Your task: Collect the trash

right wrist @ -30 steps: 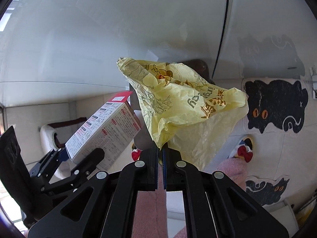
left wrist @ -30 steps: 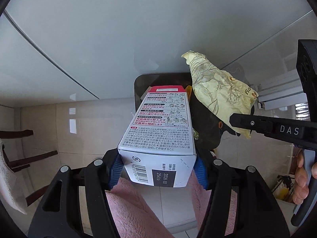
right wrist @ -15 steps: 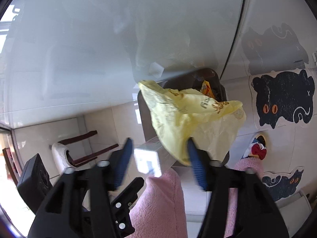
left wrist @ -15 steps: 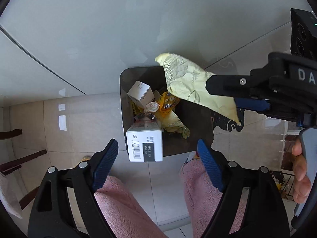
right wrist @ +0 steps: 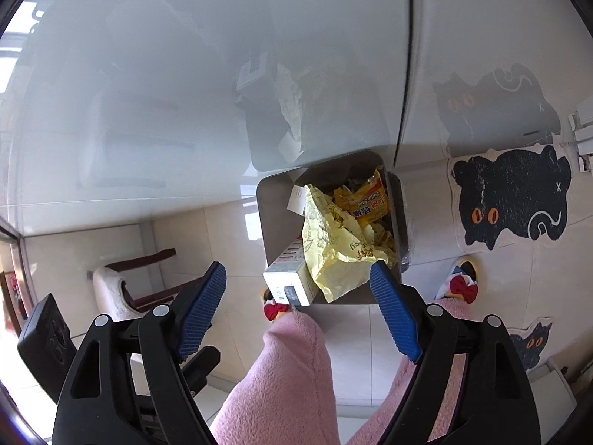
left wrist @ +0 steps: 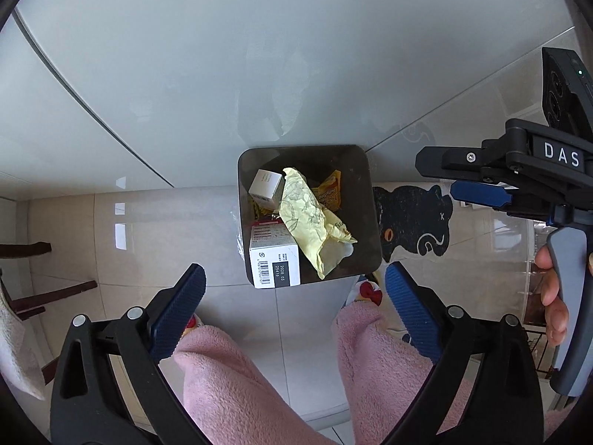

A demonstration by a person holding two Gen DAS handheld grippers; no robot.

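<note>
A dark square trash bin (left wrist: 370,222) (right wrist: 274,215) stands on the floor against a white wall. Inside it lie a white carton with a barcode (left wrist: 274,265) (right wrist: 287,283), a crumpled yellow plastic bag (left wrist: 307,218) (right wrist: 333,248), a small white box (left wrist: 265,185) and an orange wrapper (right wrist: 365,200). My left gripper (left wrist: 294,306) hangs above the bin, its jaws opening with nothing between them. My right gripper (right wrist: 298,309) also hovers over the bin, jaws opening and empty; it shows at the right of the left wrist view (left wrist: 478,181), held by a hand (left wrist: 552,296).
A person's legs in pink fleece (left wrist: 237,382) (right wrist: 289,378) stand just before the bin. A black cat-shaped mat (left wrist: 411,218) (right wrist: 511,200) lies on the tiled floor to the right. A chair with a white cushion (right wrist: 115,285) stands at the left.
Both grippers opened and rose. The carton dropped out of the left gripper and the yellow bag out of the right; both now lie in the bin.
</note>
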